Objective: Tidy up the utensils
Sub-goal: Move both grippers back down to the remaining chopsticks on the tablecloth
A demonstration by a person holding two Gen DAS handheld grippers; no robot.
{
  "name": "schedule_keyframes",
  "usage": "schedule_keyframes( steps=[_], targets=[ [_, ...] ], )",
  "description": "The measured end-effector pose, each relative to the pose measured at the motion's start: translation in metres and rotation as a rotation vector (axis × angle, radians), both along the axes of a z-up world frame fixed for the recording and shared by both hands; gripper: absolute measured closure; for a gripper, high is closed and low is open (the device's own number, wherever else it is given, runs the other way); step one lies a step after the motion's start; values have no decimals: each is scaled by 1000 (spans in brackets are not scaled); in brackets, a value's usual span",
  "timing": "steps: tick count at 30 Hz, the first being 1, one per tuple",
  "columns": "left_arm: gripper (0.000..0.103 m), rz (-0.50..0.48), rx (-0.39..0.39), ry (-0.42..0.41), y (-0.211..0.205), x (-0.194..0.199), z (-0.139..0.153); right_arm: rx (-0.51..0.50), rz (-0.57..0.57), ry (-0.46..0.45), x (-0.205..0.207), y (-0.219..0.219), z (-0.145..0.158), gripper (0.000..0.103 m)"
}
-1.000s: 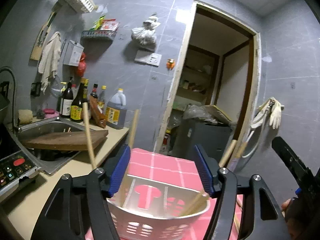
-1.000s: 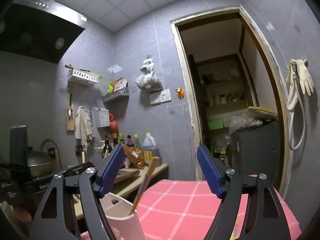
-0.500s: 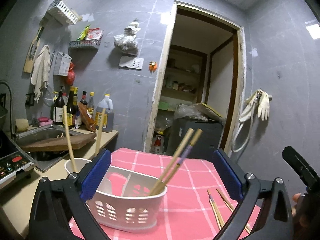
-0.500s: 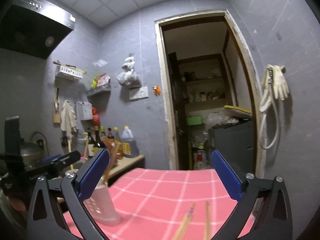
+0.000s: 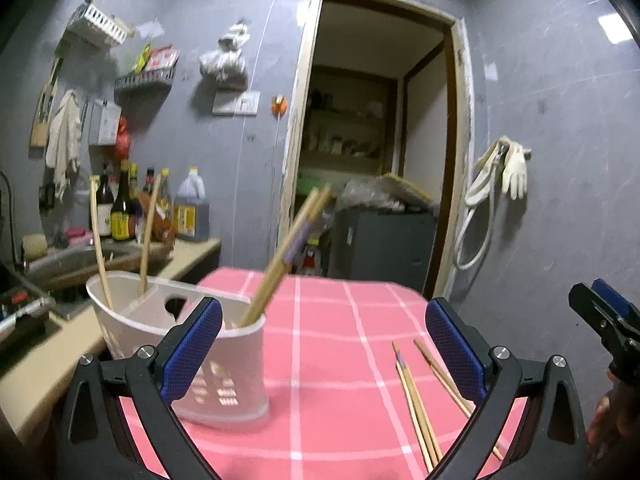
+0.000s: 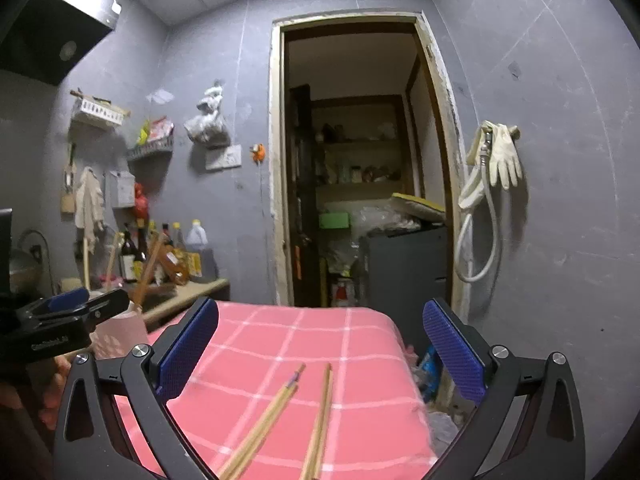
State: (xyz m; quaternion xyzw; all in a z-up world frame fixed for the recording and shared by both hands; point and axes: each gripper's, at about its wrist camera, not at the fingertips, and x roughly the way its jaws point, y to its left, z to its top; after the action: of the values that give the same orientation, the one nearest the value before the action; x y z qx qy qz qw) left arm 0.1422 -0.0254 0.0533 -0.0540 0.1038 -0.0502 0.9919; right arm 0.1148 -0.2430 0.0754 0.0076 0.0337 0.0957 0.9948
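A white utensil holder (image 5: pixel 180 344) stands on the pink checked tablecloth (image 5: pixel 328 328) at the left, with several wooden chopsticks (image 5: pixel 286 256) leaning in it. More loose chopsticks (image 5: pixel 420 400) lie flat on the cloth to the right. My left gripper (image 5: pixel 322 348) is open and empty, just in front of the holder. My right gripper (image 6: pixel 320 350) is open and empty above the loose chopsticks (image 6: pixel 288 416). The holder shows in the right wrist view (image 6: pixel 120 332) behind the left gripper.
A counter (image 5: pixel 188 256) with sauce bottles (image 5: pixel 120 212) and a sink runs along the left. An open doorway (image 6: pixel 360 200) with a dark cabinet (image 6: pixel 404 264) lies behind the table. Gloves and a hose (image 6: pixel 492 176) hang on the right wall.
My left gripper has let go of the holder, opened wide and drawn back to the right. My right gripper has tilted down, bringing the loose chopsticks into view.
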Motion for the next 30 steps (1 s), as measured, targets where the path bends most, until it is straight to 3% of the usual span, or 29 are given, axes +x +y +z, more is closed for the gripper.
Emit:
schedule_keyframes(
  steps=[14, 21, 28, 30],
  targets=[
    [3, -21, 20, 222, -27, 48, -44, -33, -26, 98, 32, -13, -26, 0],
    [4, -96, 57, 338, -40, 78, -61, -3, 15, 209, 58, -21, -37, 0],
    [9, -174, 104, 412, -55, 95, -70, -3, 52, 356, 89, -23, -49, 23],
    [17, -193, 116, 429, -60, 100, -73, 2, 60, 410, 100, -25, -53, 32]
  ],
)
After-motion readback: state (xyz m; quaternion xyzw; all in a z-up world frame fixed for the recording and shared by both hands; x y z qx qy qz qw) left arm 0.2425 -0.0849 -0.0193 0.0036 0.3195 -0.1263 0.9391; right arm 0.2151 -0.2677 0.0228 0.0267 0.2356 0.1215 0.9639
